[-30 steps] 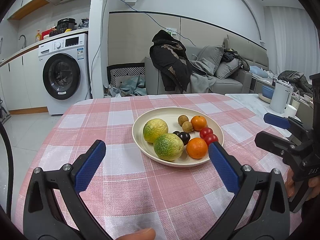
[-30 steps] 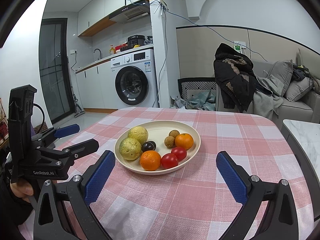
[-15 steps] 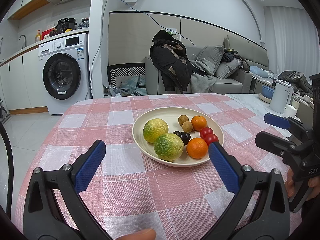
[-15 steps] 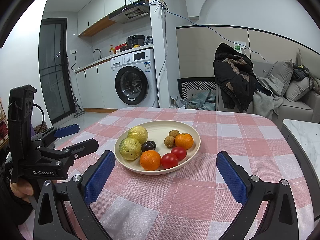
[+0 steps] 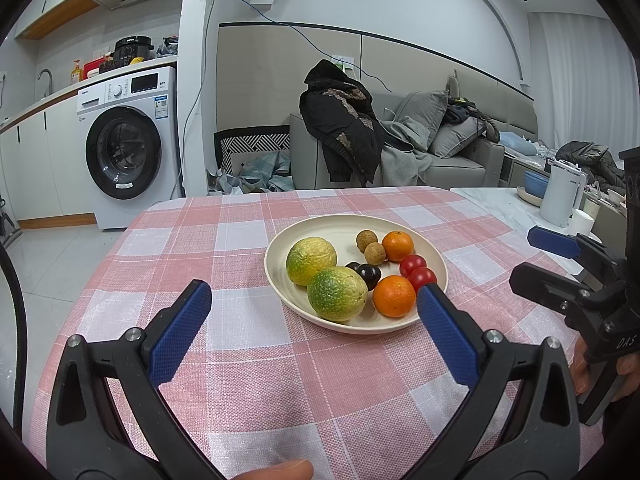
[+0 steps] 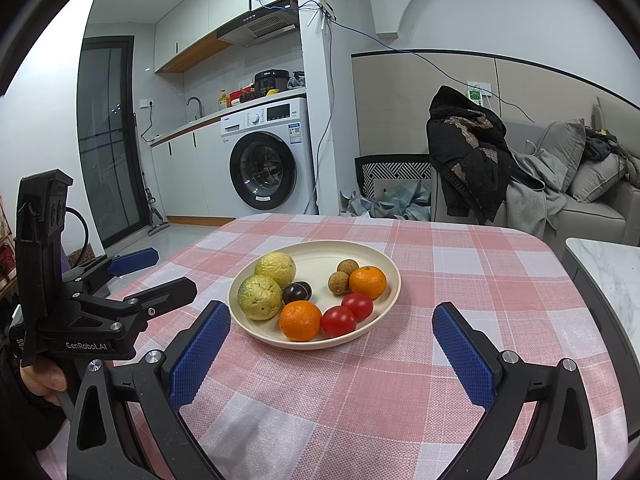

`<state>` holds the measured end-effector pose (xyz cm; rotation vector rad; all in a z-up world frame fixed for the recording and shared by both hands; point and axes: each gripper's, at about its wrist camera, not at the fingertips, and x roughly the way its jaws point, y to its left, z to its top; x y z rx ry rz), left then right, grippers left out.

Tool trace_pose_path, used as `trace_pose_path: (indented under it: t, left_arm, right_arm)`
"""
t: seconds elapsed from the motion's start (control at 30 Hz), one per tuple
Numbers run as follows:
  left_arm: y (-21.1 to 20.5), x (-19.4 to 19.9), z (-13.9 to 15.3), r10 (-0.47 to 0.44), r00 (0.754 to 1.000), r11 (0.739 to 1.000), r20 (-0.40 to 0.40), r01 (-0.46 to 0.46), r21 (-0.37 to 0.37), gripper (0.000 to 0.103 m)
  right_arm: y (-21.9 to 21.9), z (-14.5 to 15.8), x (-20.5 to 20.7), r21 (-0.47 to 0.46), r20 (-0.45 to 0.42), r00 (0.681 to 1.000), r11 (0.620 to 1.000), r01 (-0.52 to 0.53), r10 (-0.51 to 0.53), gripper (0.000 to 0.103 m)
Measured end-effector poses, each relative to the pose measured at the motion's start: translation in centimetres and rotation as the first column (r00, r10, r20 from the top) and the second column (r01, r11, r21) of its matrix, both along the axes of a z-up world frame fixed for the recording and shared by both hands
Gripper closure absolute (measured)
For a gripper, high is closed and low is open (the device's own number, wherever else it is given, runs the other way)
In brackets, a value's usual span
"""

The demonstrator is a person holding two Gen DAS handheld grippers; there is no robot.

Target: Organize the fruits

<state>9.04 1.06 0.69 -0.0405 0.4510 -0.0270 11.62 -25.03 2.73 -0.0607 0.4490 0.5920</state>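
Fruits (image 5: 338, 298) on plate (image 5: 348, 224), both hand-held grippers (image 5: 312, 316) (image 6: 332, 338) wide apart above tablecloth (image 5: 248, 376).

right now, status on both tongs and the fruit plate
Left tongs open, empty, short of the plate. Right tongs open, empty. All fruit on plate, near orange closest. Nothing in the way.

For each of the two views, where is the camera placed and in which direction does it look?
Left wrist: on the open left gripper, looking across the plate; the right gripper and hand show at its right.
Right wrist: on the open right gripper, facing the same plate; the left gripper shows at its left.
Shared: plate, fruits, washing machine, sofa.
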Motion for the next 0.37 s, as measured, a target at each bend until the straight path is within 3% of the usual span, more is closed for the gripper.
trace_pose_path:
  t: [0.37]
  left_arm:
    - [-0.08, 0.02, -0.15, -0.002, 1.0, 1.0, 0.002, 0.002, -0.004, 0.0]
  right_arm:
    - [0.01, 0.01, 0.0, -0.002, -0.001, 1.0, 1.0, 0.0, 0.0, 0.0]
